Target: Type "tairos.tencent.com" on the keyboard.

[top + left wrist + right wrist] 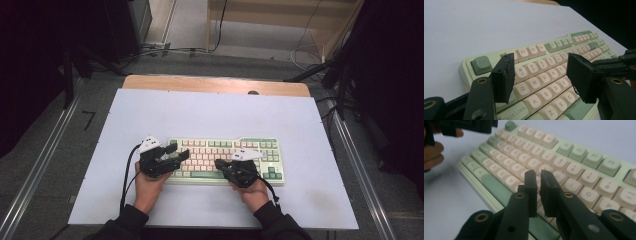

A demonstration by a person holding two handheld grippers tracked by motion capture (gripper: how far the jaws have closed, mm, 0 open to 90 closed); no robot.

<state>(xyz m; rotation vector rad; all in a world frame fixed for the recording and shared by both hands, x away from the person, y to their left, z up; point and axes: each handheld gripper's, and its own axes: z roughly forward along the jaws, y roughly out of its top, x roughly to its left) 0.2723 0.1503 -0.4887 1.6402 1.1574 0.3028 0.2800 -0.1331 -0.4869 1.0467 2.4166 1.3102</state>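
On the white table (pixel 210 115) lies a green and cream keyboard (pixel 225 150). The right gripper (pixel 537 173) hovers over the middle keys, its jaws almost together with only a thin gap and nothing between them. To press well, aim at one key and go straight down. The left gripper (pixel 539 66) waits with jaws wide apart, holding nothing.

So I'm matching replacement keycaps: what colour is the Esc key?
The Esc key is a muted sage green, darker than the keyboard case; clearest in the left gripper view.
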